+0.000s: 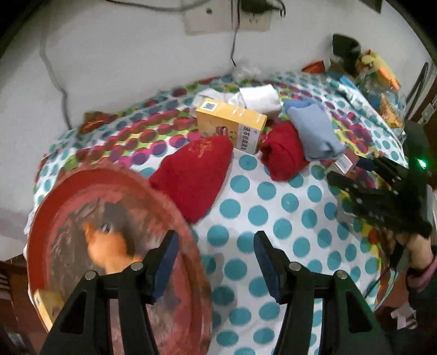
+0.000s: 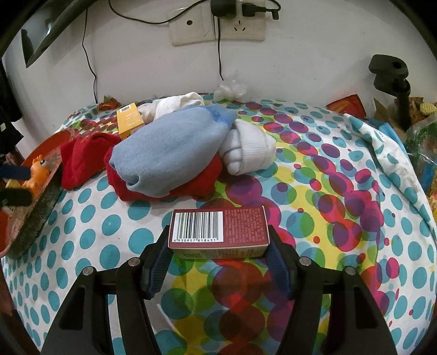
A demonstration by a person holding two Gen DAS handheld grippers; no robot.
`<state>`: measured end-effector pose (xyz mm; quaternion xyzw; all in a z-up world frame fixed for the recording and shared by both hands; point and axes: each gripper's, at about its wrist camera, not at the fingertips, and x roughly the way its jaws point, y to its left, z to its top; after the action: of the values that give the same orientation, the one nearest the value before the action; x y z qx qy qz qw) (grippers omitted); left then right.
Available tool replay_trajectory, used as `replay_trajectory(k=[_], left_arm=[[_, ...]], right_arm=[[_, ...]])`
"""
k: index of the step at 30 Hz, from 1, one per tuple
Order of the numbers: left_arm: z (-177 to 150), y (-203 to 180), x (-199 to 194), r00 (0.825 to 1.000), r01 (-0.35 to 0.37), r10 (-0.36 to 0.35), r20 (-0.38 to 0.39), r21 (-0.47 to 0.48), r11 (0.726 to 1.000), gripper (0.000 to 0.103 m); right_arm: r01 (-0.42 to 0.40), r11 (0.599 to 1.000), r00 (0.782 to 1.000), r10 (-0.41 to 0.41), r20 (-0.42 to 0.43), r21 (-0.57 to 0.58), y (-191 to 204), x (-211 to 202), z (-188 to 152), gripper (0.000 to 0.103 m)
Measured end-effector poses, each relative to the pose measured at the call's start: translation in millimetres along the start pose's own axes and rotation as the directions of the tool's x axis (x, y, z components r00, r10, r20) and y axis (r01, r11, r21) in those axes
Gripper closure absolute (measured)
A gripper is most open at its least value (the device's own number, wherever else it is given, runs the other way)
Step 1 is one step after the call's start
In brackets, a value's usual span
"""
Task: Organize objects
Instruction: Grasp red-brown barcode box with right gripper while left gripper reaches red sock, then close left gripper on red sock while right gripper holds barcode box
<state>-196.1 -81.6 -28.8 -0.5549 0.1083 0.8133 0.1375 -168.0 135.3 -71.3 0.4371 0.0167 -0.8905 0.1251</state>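
Note:
My right gripper point(image 2: 218, 245) is shut on a dark red box point(image 2: 218, 230) with a barcode, held just above the dotted bedspread; it also shows at the right of the left wrist view point(image 1: 352, 174). My left gripper point(image 1: 215, 262) is open and empty, over the right rim of a red tray point(image 1: 114, 177) that holds an orange toy point(image 1: 109, 245) and a yellow box point(image 1: 46, 303). Beyond lie a red sock point(image 1: 194, 172), a second red sock point(image 1: 284, 153), a blue sock point(image 1: 314, 131), white socks point(image 1: 259, 98) and a yellow box point(image 1: 232, 125).
A wall with sockets point(image 2: 218, 24) and hanging cables stands behind the bed. A black clamp stand point(image 2: 390, 73), bags and packets point(image 2: 420, 142) crowd the far right. A crumpled clear wrapper point(image 2: 229, 87) lies by the wall.

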Motion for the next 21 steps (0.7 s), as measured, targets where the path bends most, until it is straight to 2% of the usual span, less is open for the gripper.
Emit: replay_trajectory(k=[4,8,11,16,21], left_arm=[[24.8,-3.5,14.6,0.999,0.008,-0.006,-0.048,0.035,0.999,0.044],[48.9,-9.2,22.7,0.997,0.000,0.006,-0.077,0.081,0.997,0.033],[61.1,-8.5,30.9,0.994,-0.028,0.039,-0.099,0.113,0.993,0.033],[73.0,0.4,50.6,0.987,-0.030,0.047,-0.151,0.109,0.994,0.033],[77.6,9.6,66.1,0.985,-0.047,0.062,-0.160,0.096,0.994,0.033]], right_arm=[[-0.008,1.000,1.000,0.008,0.001,0.004,0.4,0.1,0.1,0.039],[-0.015,1.000,1.000,0.015,0.001,0.005,0.3,0.3,0.2,0.037],[-0.023,1.000,1.000,0.023,0.002,0.011,-0.5,-0.3,0.4,0.037],[-0.038,0.999,0.999,0.038,0.006,0.022,-3.1,-1.1,0.5,0.037],[-0.041,0.999,0.999,0.041,0.006,0.024,-2.8,-1.5,0.4,0.036]])
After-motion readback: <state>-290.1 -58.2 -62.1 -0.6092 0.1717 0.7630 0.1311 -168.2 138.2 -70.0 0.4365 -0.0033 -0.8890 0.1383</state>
